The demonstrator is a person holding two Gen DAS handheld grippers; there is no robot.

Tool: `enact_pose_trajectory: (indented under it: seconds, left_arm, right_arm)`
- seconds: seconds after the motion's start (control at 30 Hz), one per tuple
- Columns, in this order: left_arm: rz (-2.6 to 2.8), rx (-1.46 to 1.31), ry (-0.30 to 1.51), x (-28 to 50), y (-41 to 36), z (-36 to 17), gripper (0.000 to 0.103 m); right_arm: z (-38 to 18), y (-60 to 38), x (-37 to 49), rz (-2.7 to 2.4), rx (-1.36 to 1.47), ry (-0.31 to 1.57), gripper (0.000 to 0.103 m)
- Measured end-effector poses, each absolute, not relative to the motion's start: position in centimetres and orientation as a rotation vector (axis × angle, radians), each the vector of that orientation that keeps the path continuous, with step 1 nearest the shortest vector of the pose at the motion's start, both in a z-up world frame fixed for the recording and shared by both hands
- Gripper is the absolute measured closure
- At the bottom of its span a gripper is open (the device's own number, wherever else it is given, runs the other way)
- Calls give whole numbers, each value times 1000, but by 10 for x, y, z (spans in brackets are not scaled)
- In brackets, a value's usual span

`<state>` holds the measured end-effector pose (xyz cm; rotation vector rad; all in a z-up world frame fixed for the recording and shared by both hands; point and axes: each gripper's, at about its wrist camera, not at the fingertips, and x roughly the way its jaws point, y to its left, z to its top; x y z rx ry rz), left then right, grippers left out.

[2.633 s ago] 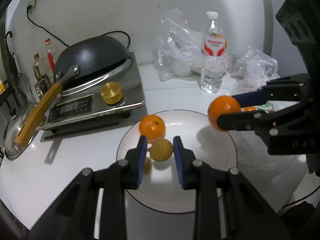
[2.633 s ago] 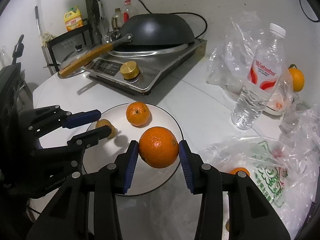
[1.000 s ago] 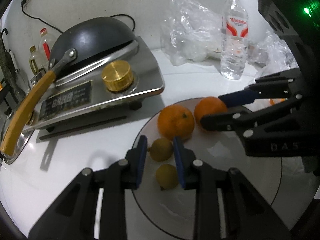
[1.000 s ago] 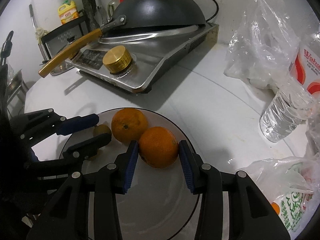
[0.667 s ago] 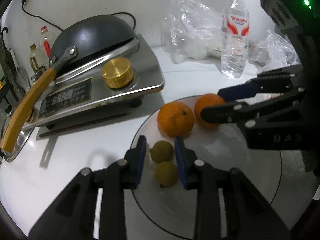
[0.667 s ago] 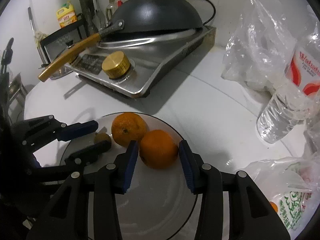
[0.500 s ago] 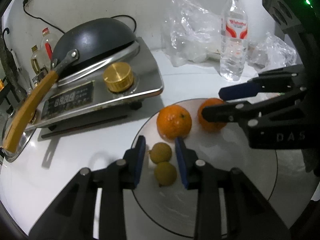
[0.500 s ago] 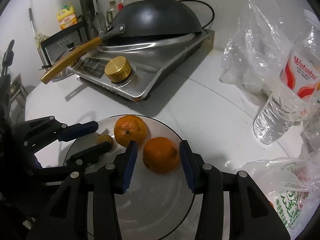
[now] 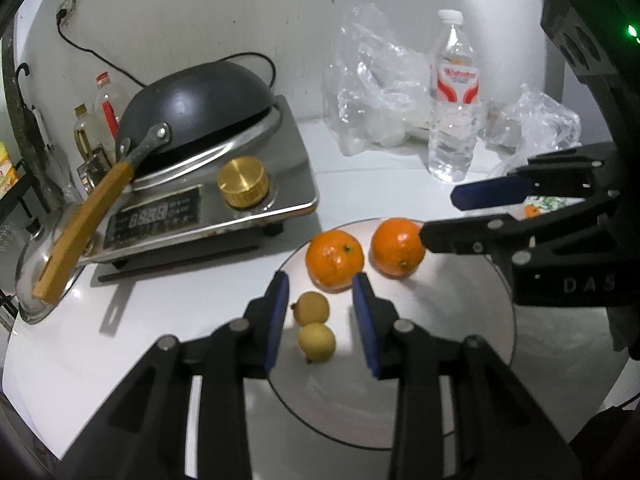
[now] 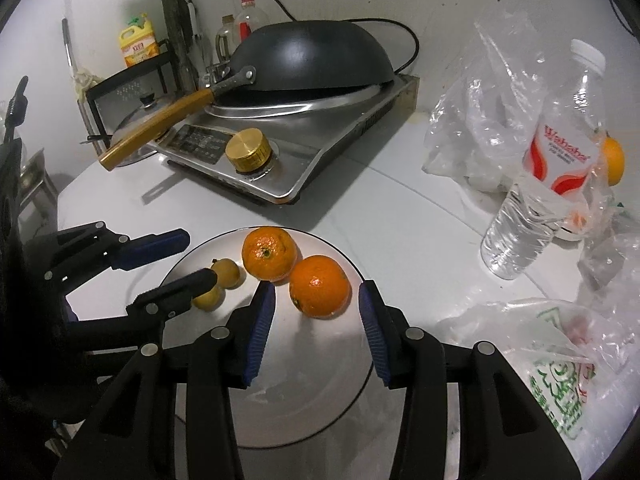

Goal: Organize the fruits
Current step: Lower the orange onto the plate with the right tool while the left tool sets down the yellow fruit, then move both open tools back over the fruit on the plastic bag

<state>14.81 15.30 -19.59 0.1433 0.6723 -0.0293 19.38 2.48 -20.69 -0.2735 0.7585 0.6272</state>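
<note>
Right wrist view: my right gripper (image 10: 316, 320) is spread wide with nothing in it; an orange (image 10: 319, 286) sits on the plate (image 10: 304, 408) between and just ahead of the blue pads, touching neither.
Left wrist view: my left gripper (image 9: 320, 316) is parted and empty, above two small yellow fruits (image 9: 312, 322) that lie touching each other near the plate's left rim.
Fruit on plate: a second orange (image 9: 335, 260) sits just beside the first, at the far edge nearest the cooker (image 9: 192, 200). I cannot tell whether the two touch.
Fruit not on plate: one more orange (image 10: 614, 160) shows behind the bottle (image 10: 544, 200), and an orange patch shows through the printed bag (image 10: 552, 372).
Handling, oranges: I judge them firm, moderately heavy, round and prone to roll; take each across its widest girth, pads on opposite sides, with moderate squeeze.
Handling, small fruits: likely light and thin-skinned; a gentle pinch at mid-body, one at a time.
Risk: the plate looks smooth, so a nudged orange may roll off the near rim.
</note>
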Motion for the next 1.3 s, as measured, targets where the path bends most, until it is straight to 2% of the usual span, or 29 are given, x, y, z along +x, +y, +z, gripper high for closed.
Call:
enact_pose_trajectory:
  seconds: [0.1,0.17,0.2,1.3]
  left_arm:
    - [-28,139,662,142,150,-191,66]
    - [-28,134,653,137,148,-187,57]
    - [-27,130,647,135,148,-185,49]
    - [-91,170,580,82,74,-146,49]
  right_arm:
    - [-202,19,187,621,-273,748,57]
    - [-198,14,181,614,-273,741,57]
    - [-198,13,178,612,-273,739,57]
    - [-171,-80,115,524,-201,673,57]
